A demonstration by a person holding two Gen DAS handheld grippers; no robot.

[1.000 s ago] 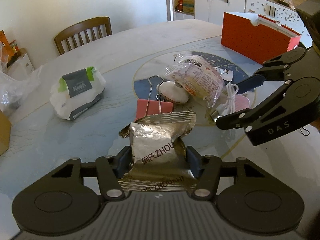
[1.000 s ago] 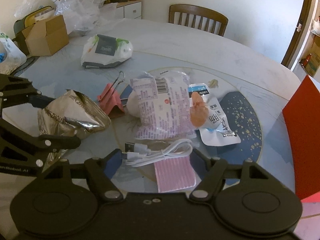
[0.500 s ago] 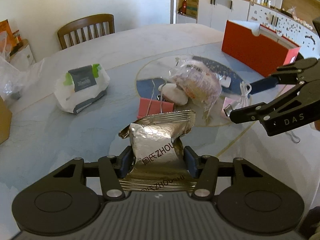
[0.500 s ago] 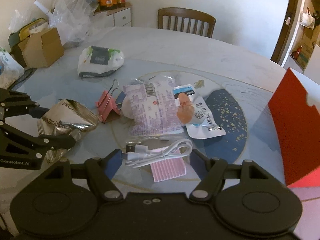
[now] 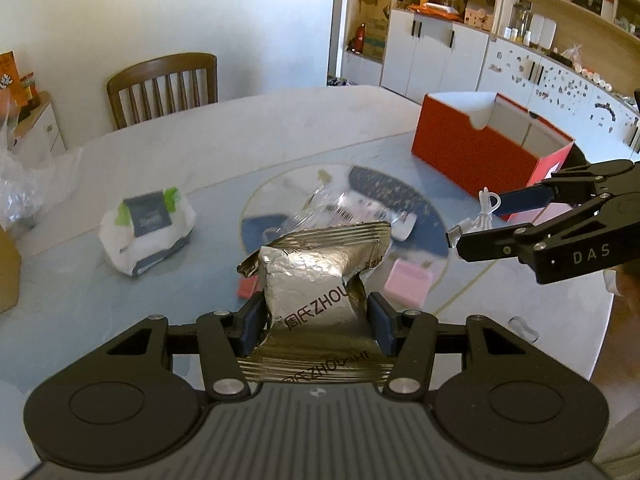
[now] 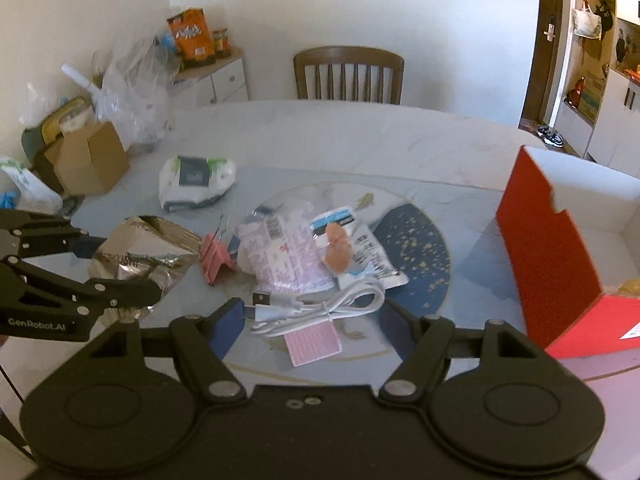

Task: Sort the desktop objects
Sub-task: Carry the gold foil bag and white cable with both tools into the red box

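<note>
Though crumpled, foil packet between left gripper pads

So the foil snack pouch sits up off the surface, wedged in the left claw. Over on its right the right claw has the coiled cable between its fingers, also above the surface. Down below in the middle ring: a binder clip on the left, then a flat printed packet, with a smaller sachet overlapping its right edge. A notepad lies nearer than those. The wipes pack is farther back on the left, and the open box stands off at the right. A chair is tucked in behind the far edge.
</note>
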